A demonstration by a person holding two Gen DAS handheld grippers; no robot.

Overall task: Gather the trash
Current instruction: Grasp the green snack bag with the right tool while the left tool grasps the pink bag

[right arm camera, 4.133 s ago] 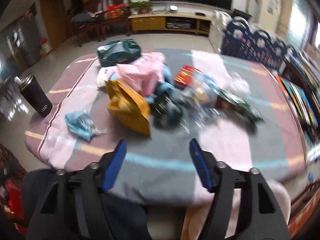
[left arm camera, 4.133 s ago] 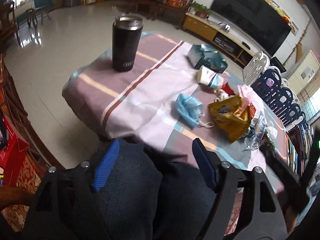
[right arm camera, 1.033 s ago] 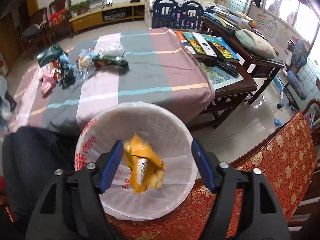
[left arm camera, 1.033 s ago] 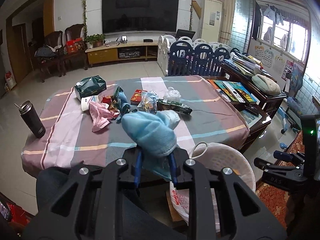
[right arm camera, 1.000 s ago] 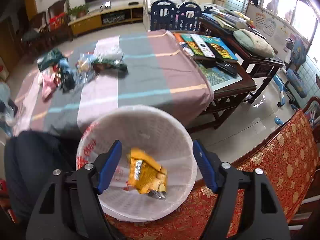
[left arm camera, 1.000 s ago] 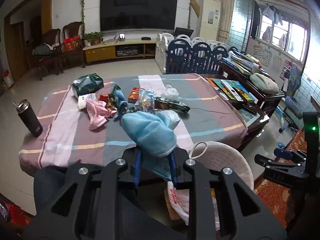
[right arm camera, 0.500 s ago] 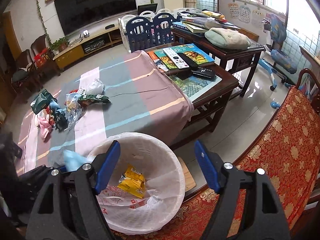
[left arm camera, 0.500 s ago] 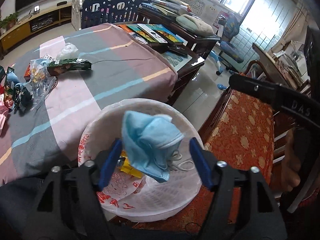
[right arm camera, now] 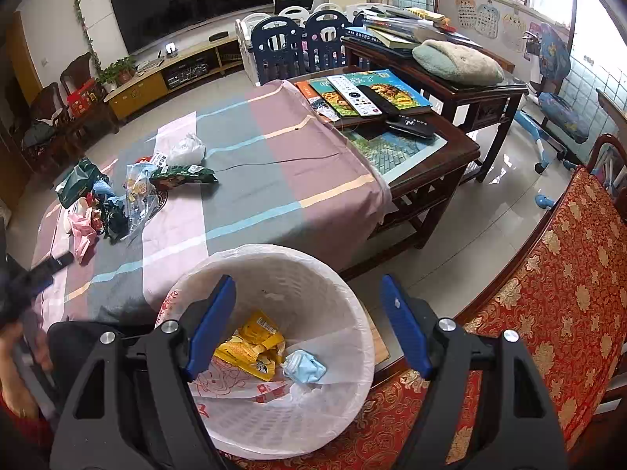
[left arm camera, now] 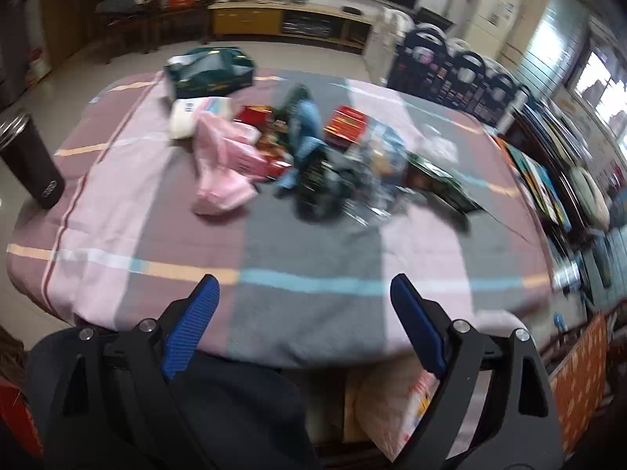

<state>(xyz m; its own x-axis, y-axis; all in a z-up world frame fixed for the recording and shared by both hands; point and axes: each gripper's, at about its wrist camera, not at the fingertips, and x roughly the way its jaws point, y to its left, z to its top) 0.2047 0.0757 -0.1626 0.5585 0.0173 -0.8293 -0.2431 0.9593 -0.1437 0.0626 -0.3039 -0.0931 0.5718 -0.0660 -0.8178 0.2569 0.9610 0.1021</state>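
Left gripper (left arm camera: 303,288), fingers just spreading, empty, tilts over the table's (left arm camera: 313,243) near edge; right gripper (right arm camera: 307,288), spread, hangs above the basket (right arm camera: 345,297); trash pile (left arm camera: 313,160) far.

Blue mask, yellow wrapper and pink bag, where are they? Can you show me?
blue mask (right arm camera: 305,367): right wrist view, on its crumpled middle, inside the white basket.
yellow wrapper (right arm camera: 250,346): right wrist view, on its printed face, in the basket.
pink bag (left arm camera: 224,164): left wrist view, on its crumpled middle, on the tablecloth.
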